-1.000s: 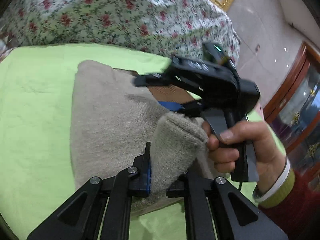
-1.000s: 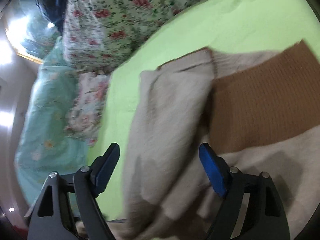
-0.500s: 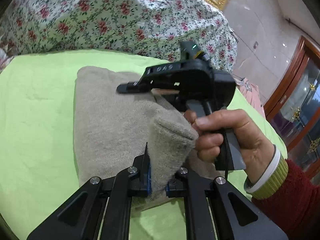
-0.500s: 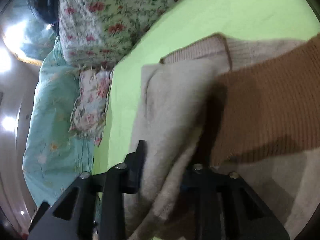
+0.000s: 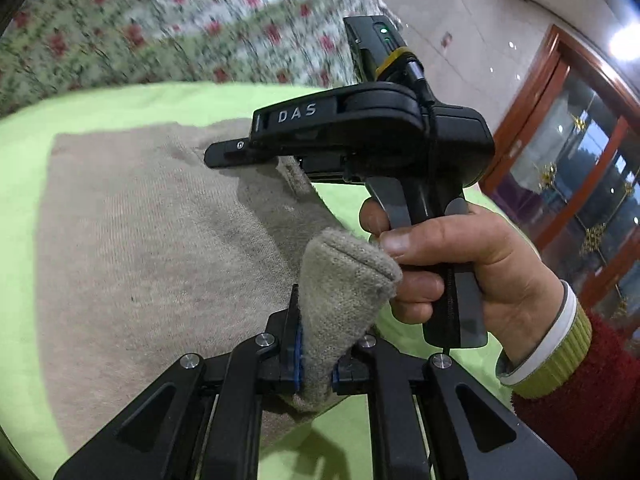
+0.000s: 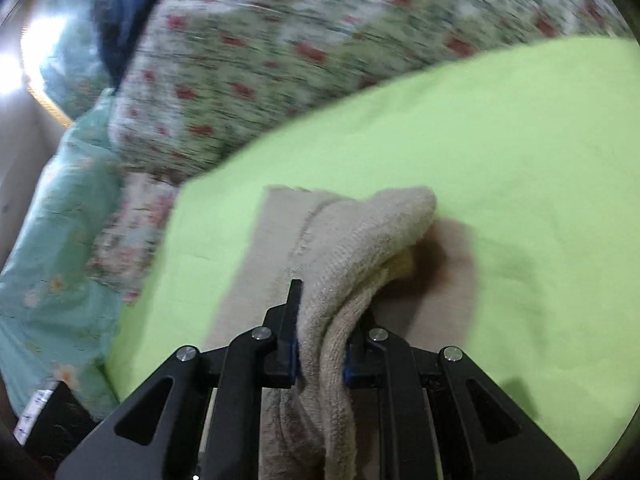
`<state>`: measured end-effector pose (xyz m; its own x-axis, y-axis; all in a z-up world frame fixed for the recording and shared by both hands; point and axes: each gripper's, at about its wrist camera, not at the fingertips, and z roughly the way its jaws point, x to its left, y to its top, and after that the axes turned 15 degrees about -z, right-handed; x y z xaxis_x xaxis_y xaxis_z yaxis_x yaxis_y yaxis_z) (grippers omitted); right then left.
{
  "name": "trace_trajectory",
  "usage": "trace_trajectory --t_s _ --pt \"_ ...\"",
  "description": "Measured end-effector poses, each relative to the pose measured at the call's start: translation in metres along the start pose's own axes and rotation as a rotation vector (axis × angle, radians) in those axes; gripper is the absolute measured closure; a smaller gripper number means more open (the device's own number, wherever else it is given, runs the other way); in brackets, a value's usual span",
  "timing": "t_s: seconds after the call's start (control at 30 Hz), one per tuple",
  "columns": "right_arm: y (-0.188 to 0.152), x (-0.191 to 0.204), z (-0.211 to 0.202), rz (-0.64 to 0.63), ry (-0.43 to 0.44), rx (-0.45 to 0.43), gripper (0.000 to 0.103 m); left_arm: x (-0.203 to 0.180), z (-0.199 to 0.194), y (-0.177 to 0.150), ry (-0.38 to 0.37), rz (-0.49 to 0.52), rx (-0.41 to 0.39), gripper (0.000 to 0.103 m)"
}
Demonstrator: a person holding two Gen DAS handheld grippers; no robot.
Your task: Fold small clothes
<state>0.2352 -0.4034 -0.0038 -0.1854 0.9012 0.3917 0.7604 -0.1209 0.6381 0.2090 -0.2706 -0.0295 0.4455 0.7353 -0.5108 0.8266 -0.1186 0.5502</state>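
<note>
A beige knit garment [image 5: 152, 240] lies on a lime-green cloth [image 5: 100, 108]. My left gripper [image 5: 316, 364] is shut on a bunched fold of it near its right edge. The right gripper's black body [image 5: 360, 136] shows in the left wrist view, held by a hand just above the garment's far right edge; its fingertips are hidden there. In the right wrist view my right gripper [image 6: 320, 352] is shut on a thick fold of the same beige garment [image 6: 352, 240], lifted off the green cloth [image 6: 520, 160]. A bit of yellow shows under the fold.
A floral quilt [image 5: 180, 32] is piled behind the green cloth, also in the right wrist view [image 6: 280, 60]. A teal bedcover [image 6: 52, 240] lies to the left. A wooden glass-front cabinet [image 5: 580, 168] stands at the right.
My right gripper went from open to shut on the beige garment and has lifted its fold; the brown part is out of view. My left gripper stays shut on its fold.
</note>
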Motion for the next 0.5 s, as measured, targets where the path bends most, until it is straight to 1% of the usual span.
trace_trajectory --t_s 0.1,0.23,0.27,0.3,0.37,0.43,0.47,0.5 --pt "-0.013 -0.012 0.008 0.026 -0.002 0.003 0.086 0.002 0.013 -0.005 0.014 0.005 0.037 0.094" --pt "-0.020 -0.014 0.010 0.008 -0.033 0.007 0.085 0.005 0.022 -0.007 0.014 -0.001 0.070 0.093" --pt "-0.022 -0.015 0.007 0.022 -0.047 0.006 0.077 0.006 0.020 -0.008 0.013 -0.003 0.076 0.092" --pt "-0.023 -0.015 0.006 0.029 -0.052 0.005 0.072 0.008 0.018 -0.007 0.011 -0.005 0.081 0.091" --pt "-0.026 -0.014 -0.004 0.029 -0.087 -0.006 0.070 0.007 0.007 -0.010 0.002 -0.007 0.096 0.087" --pt "-0.031 -0.012 -0.018 0.045 -0.139 -0.016 0.060 0.011 -0.011 -0.012 -0.013 -0.018 0.098 0.074" --pt "-0.033 -0.013 -0.025 0.056 -0.159 -0.024 0.046 0.012 -0.020 -0.014 -0.017 -0.025 0.092 0.069" --pt "-0.037 -0.014 -0.034 0.074 -0.178 -0.038 0.032 0.016 -0.032 -0.015 -0.020 -0.034 0.083 0.057"
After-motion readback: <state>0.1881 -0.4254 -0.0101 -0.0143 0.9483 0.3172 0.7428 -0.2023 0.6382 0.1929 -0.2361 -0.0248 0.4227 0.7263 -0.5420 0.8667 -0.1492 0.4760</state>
